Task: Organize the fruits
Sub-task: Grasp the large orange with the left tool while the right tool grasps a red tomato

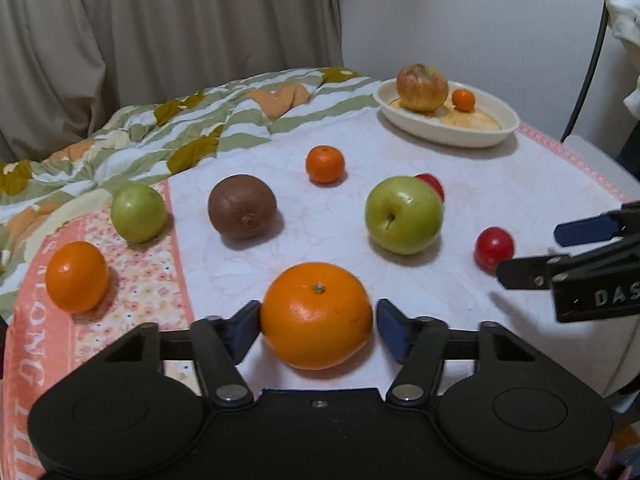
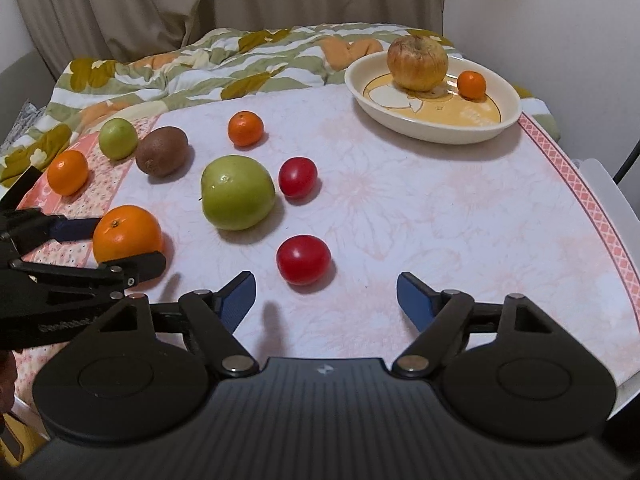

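Note:
A large orange (image 1: 316, 316) lies on the cloth-covered table, and my left gripper (image 1: 319, 310) is shut on it, a blue pad against each side. In the right wrist view the same orange (image 2: 128, 236) sits between those fingers. My right gripper (image 2: 325, 280) stands open low over the table. A red tomato (image 2: 303, 259) lies just beyond its fingertips, left of centre, untouched. A white oval dish (image 2: 432, 132) at the far right holds a yellowish apple (image 2: 417, 64) and a small mandarin (image 2: 471, 85).
Loose on the table are a big green apple (image 2: 238, 192), a second tomato (image 2: 298, 178), a kiwi (image 2: 162, 156), a mandarin (image 2: 245, 128), a small green fruit (image 2: 118, 138) and another mandarin (image 2: 68, 172). A rumpled quilt (image 1: 180, 128) borders the far edge.

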